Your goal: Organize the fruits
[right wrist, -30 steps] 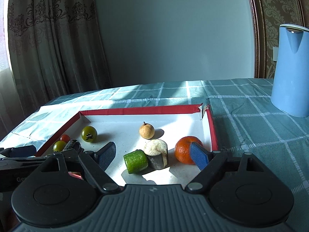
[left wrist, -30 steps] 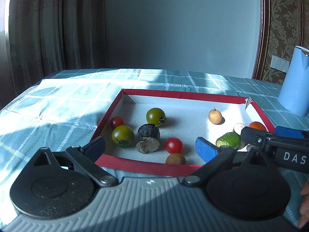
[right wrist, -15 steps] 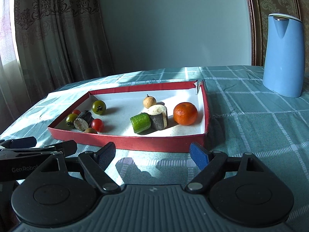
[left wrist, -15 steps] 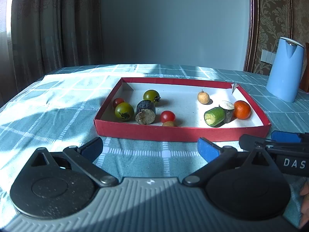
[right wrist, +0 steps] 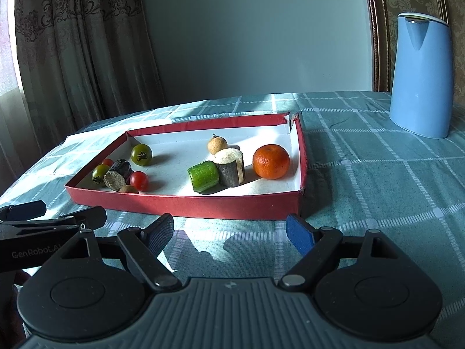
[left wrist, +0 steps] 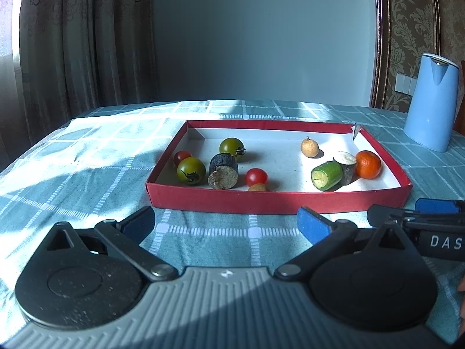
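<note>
Red tray [left wrist: 279,200] now sits well ahead of both grippers; a second ago they were over it, so both have backed off, empty, all produce inside. Left gripper [left wrist: 225,222] and right gripper [right wrist: 229,231] both spread wide, holding nothing. Cucumber piece [right wrist: 203,176] lies on its side, long axis roughly left-right, touching upright stump [right wrist: 231,167]; orange [right wrist: 271,161] just beside.

A woven checked tablecloth [left wrist: 87,160] covers the bench. The tray [left wrist: 276,202] looks like matt red cardboard; the tomatoes [left wrist: 255,176] glossy; the jug [right wrist: 421,78] smooth plastic.
</note>
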